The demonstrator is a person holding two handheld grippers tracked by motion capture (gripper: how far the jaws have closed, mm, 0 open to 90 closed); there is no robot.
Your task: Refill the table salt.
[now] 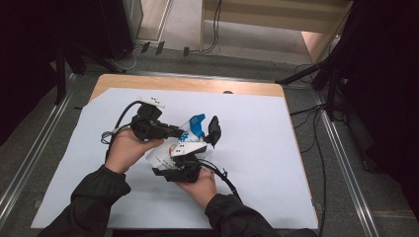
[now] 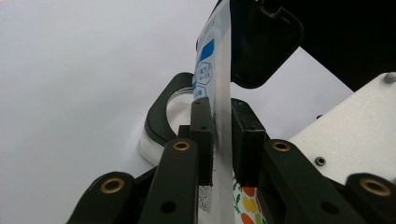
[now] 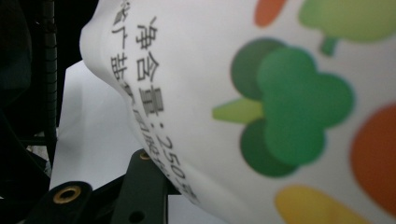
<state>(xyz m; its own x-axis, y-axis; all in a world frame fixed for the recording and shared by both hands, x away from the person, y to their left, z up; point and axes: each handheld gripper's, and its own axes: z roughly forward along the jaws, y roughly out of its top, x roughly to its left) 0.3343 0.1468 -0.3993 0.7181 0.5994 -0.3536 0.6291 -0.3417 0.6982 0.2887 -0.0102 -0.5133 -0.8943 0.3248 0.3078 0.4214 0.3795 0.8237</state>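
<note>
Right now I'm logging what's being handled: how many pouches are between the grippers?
1. A single white printed pouch sits mid-table, its thin edge between the left gripper pads, its body at the right gripper. Another could be hidden behind it.

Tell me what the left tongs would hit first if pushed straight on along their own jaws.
Probably the right tongs: in the left gripper view a black jaw of theirs sits just beyond the left tongs, whose jaws flank the pouch edge. Depth is hard to judge, so they might slide past onto the white sheet.
</note>
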